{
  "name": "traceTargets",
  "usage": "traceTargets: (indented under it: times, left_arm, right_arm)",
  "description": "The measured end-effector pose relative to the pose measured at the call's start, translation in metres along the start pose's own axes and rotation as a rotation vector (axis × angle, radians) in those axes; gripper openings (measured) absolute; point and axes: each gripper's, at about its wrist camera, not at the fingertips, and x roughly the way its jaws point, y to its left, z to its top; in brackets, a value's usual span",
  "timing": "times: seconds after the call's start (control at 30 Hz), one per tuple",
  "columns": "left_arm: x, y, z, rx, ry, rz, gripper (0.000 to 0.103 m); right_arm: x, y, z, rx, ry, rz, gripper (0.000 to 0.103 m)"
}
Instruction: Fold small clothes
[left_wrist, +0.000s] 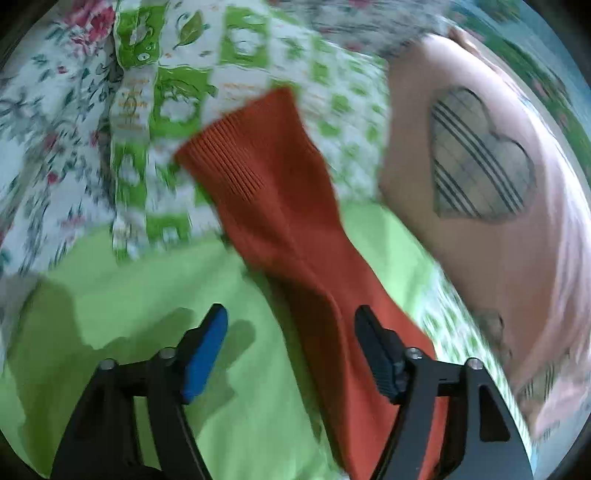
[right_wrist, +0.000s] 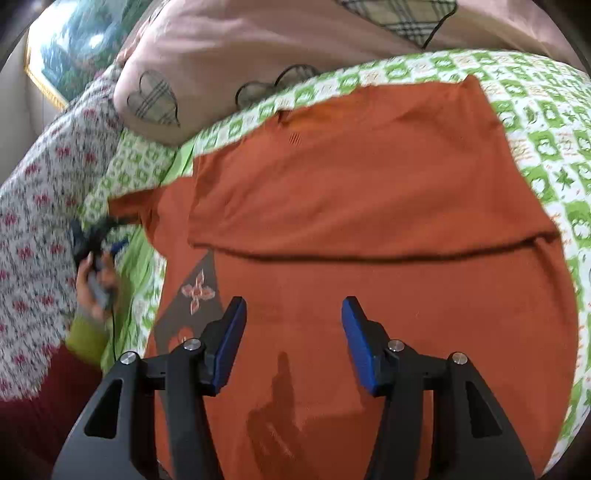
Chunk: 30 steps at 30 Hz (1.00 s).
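Lying folded on the green-checked bedsheet (right_wrist: 546, 96), the orange sweater (right_wrist: 369, 184) shows no legible writing; left gripper (left_wrist: 291, 354) and right gripper (right_wrist: 293, 343) are both released, grasping nothing.

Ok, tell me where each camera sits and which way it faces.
Left wrist: on the left hand-held gripper, angled down at the sleeve of the orange garment on the bed; its two open fingers show.
Right wrist: on the right hand-held gripper, above the garment's folded body; open fingers and the person's left hand show.
Shared: the garment and the pink heart pillow.
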Motion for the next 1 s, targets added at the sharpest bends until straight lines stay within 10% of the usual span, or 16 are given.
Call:
traceTargets:
  times: [0.27,0.3,0.37,0.63,1.0]
  left_arm:
    - [0.060,0.046,0.058,-0.237,-0.025,0.045,0.067]
    - [0.062,0.047,0.059,-0.241,-0.029,0.051,0.061]
    - [0.065,0.045,0.063,-0.204,-0.025,0.035,0.007]
    - [0.004,-0.018,0.031,0.044,-0.056,-0.107,0.007]
    - [-0.071,-0.186,-0.115,0.329,0.098,-0.461,0.007]
  right_arm:
    - [0.010,0.003,-0.015,0.013,0.060,0.008,0.055]
    - [0.011,0.002,-0.016,0.021,0.067,0.010,0.055]
    - [0.014,0.001,-0.017,0.020,0.073,0.003,0.055]
    - [0.017,0.007,-0.021,0.015,0.078,0.032,0.055]
    - [-0.016,-0.011,-0.024,0.054,0.006,0.034,0.055]
